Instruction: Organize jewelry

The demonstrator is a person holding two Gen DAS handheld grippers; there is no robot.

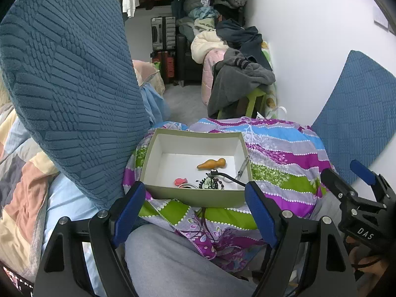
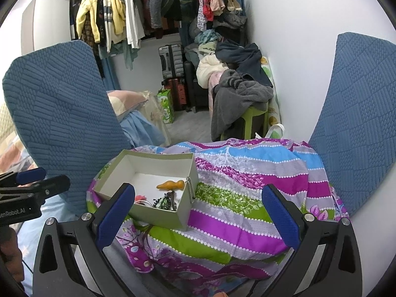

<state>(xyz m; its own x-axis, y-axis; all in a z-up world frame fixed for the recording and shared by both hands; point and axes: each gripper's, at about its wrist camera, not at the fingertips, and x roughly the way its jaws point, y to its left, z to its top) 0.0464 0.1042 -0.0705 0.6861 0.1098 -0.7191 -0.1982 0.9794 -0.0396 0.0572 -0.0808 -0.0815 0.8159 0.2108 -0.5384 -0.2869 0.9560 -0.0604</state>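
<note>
An open olive-green box [image 1: 195, 196] with a white inside stands on a striped floral cloth [image 1: 284, 163]. In it lie an orange gourd-shaped piece [image 1: 211, 164], a small red piece [image 1: 180, 181], dark beaded jewelry [image 1: 211, 182] and a silver chain [image 1: 243, 165] draped over the right wall. My left gripper [image 1: 195, 212] is open and empty, just in front of the box. In the right wrist view, my right gripper [image 2: 198, 219] is open and empty, to the right of the box [image 2: 158, 214]; the gourd piece [image 2: 170, 185] and beads [image 2: 164, 201] show inside.
Blue textured cushions stand at the left [image 1: 69, 94] and right [image 1: 356, 128]. A grey-trousered leg [image 1: 178, 264] lies below the cloth. Behind are a green stool under piled clothes [image 1: 250, 74], suitcases [image 1: 163, 47] and hanging clothes [image 2: 111, 17].
</note>
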